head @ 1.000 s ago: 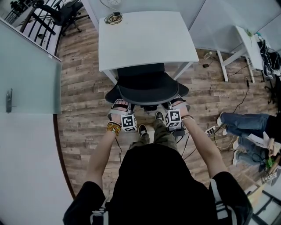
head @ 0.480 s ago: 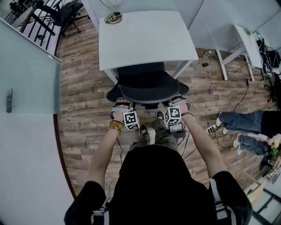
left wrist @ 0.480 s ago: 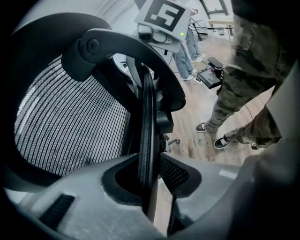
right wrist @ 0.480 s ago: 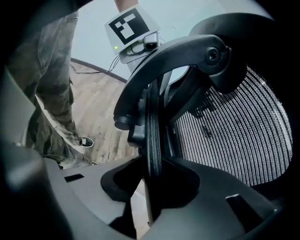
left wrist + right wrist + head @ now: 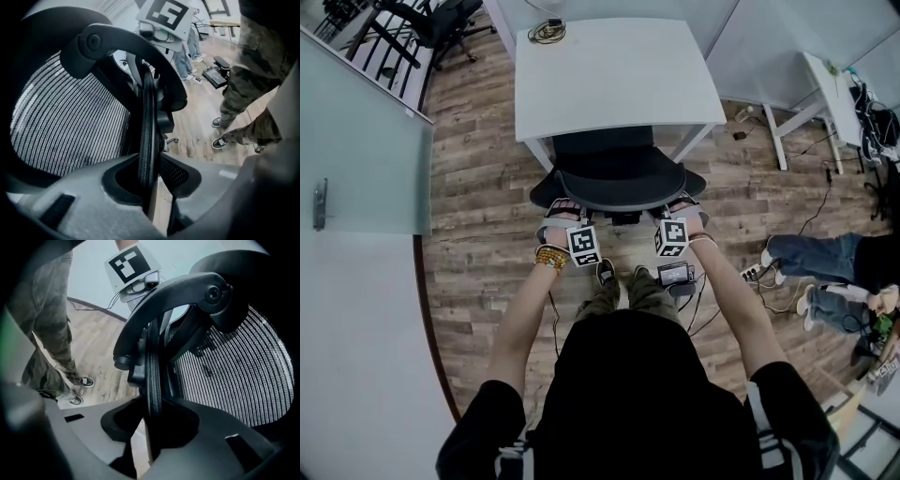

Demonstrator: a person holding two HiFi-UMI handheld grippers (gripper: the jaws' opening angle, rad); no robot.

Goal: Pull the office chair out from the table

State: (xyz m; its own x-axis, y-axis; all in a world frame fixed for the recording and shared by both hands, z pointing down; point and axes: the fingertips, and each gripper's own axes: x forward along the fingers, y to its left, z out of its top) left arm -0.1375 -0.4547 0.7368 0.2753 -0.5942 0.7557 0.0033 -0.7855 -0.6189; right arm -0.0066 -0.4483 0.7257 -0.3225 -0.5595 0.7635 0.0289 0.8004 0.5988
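Note:
The black mesh office chair [image 5: 617, 178] stands tucked under the white table [image 5: 619, 75], its backrest toward me. My left gripper [image 5: 567, 208] holds the left end of the backrest's top rim and my right gripper [image 5: 682, 204] the right end. In the left gripper view, the thin black rim [image 5: 147, 126] runs between the jaws of the left gripper [image 5: 149, 183], which press on it. In the right gripper view, the rim [image 5: 153, 371] sits the same way in the right gripper [image 5: 152, 425], whose jaws have just been closing on it.
A frosted glass door [image 5: 356, 141] fills the left. Behind the chair lie a power brick [image 5: 678, 275], cables and a power strip [image 5: 752, 277]. A person's legs [image 5: 820, 258] rest at the right, near a second white table [image 5: 825, 94]. Another chair [image 5: 431, 23] stands far left.
The head view has shifted a little. Both grippers stay on the backrest rim and the chair keeps its place under the table. The legs at the right have shifted.

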